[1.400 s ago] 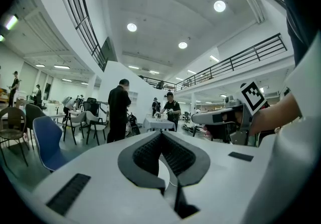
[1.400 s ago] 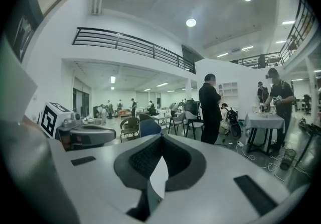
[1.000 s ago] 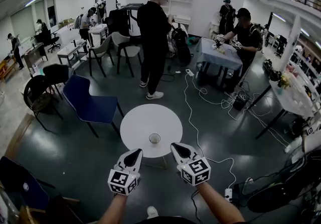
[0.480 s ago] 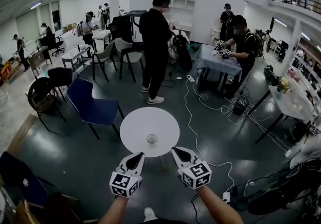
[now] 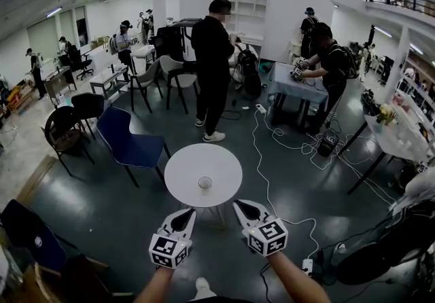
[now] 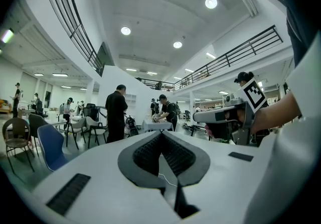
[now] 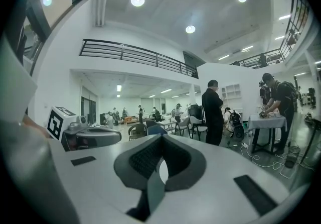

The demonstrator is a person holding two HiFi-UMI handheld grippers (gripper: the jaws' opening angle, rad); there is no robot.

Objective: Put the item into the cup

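Cup (image 5: 204,182): one, small, upright on the round white table (image 5: 182,162), towards its near edge, well apart from both my tongs.

Item: none seen on the table or in either tong. Whether it already lies in the cup, I cannot tell.

Left gripper (image 5: 187,212): jaws pressed together, empty, held short of the table.

Right gripper (image 5: 239,204): the same, closed on nothing.

Hazards: the cup looks light, so a closed tip brushing its rim could tip it off the near edge. The floor cable (image 5: 264,159) lies beside the table's right edge.
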